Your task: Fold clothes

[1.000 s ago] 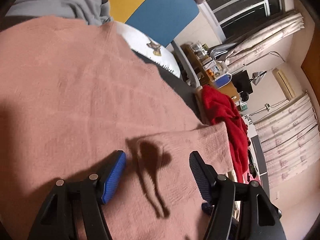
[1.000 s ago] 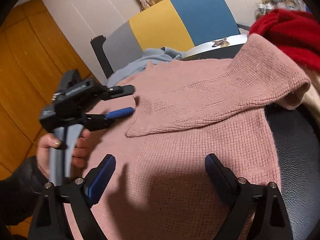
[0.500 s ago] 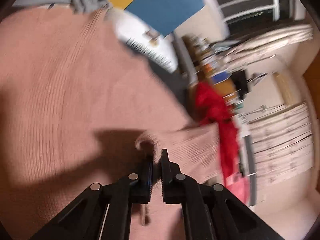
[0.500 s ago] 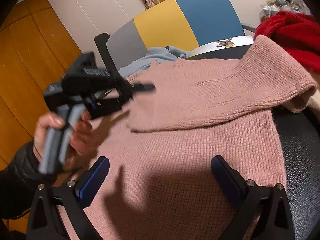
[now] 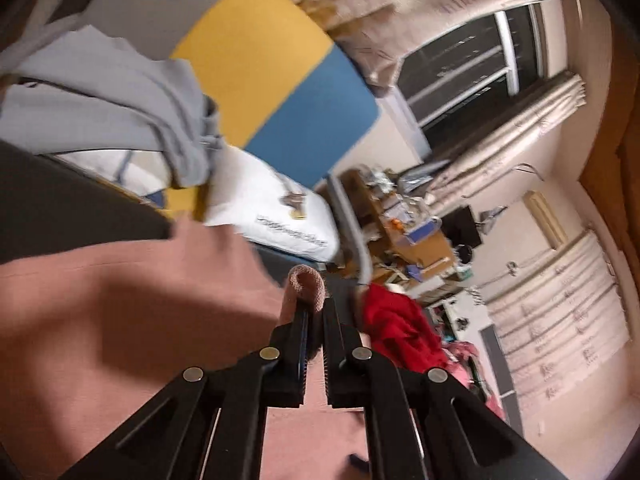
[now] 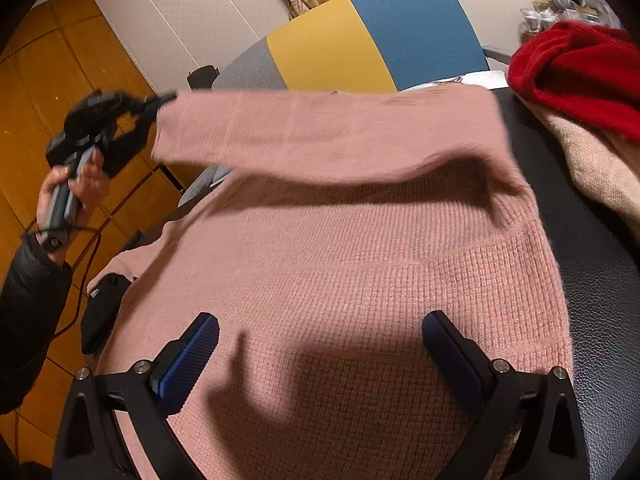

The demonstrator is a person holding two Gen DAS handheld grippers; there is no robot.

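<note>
A pink knit sweater (image 6: 340,272) lies spread on a black seat (image 6: 600,264). My left gripper (image 5: 316,308) is shut on the cuff of its sleeve (image 5: 306,284). In the right wrist view the left gripper (image 6: 160,102) holds that sleeve (image 6: 320,136) lifted and stretched out to the left above the sweater's body. My right gripper (image 6: 320,344) is open and empty, hovering just over the lower body of the sweater.
A red garment (image 6: 576,68) and a beige one (image 6: 600,168) lie at the right. A grey garment (image 5: 120,104) lies behind, by a grey, yellow and blue chair back (image 6: 360,44). A wooden floor (image 6: 60,92) is at left.
My left gripper closed on the sleeve cuff, then lifted it and pulled it up and out to the left. The right gripper stayed open over the sweater.
</note>
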